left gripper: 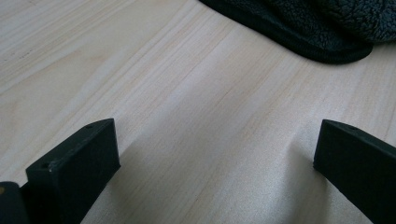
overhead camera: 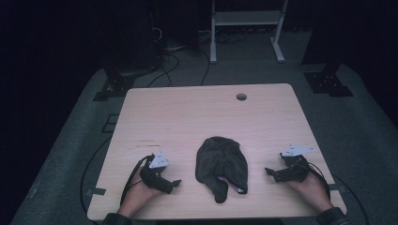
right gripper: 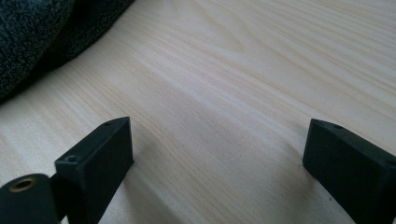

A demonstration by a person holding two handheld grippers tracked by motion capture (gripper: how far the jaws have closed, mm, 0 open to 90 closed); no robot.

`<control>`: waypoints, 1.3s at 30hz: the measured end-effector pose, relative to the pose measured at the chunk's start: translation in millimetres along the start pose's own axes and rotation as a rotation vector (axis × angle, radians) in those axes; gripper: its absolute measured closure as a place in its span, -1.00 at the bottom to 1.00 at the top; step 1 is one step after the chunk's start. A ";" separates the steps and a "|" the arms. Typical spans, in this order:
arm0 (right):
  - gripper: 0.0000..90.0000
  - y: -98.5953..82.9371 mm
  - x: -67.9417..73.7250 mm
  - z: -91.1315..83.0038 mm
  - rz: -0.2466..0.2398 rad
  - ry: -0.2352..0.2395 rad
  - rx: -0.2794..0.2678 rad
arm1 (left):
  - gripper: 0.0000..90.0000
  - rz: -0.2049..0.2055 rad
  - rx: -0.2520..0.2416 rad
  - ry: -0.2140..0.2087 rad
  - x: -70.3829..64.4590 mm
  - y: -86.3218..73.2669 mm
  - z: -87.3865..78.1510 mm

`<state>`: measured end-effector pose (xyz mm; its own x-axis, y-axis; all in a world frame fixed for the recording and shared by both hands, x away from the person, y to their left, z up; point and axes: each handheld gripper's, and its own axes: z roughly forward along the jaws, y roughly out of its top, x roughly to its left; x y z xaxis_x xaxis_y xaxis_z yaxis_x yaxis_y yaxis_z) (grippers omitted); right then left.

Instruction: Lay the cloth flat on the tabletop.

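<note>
— Table count?
— One light wooden table [overhead camera: 187, 117], with one round hole [overhead camera: 241, 97] near its far edge.
— Garments?
— One dark fleece hat [overhead camera: 221, 166], lying crumpled at the near middle of the table, between the two grippers and touching neither.
— Grippers?
— Two. Left gripper [overhead camera: 174, 183] rests on the wood with jaws spread wide, nothing between them; right gripper [overhead camera: 271, 172] likewise, jaws apart and empty, pointing at the hat.

No legible text, label or number anywhere; faint marks on table [overhead camera: 141, 112] too small to read
</note>
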<state>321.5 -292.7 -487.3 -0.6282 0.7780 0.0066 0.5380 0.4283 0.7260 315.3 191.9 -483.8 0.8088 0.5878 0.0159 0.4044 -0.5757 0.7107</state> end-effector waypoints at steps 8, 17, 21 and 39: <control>-0.79 1.0 -0.3 -1.7 0.005 -0.003 0.018 | -1.00 -0.002 0.000 0.002 -0.2 0.0 -0.1; -0.68 14.8 6.3 -12.4 0.024 0.069 0.015 | -1.00 -0.004 0.000 0.005 -0.9 -0.3 -0.3; -0.68 24.3 14.9 -16.2 0.013 0.112 -0.021 | -1.00 -0.005 0.000 0.006 -1.0 -0.3 -0.3; -0.54 67.5 78.5 0.9 -0.125 0.301 -0.079 | -1.00 -0.004 0.003 0.009 -1.1 -0.6 -0.7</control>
<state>309.0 -202.3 -438.4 -0.8306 0.5463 0.1083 0.4086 0.4656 0.7850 313.9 192.0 -483.7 0.8032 0.5954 0.0192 0.4090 -0.5746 0.7089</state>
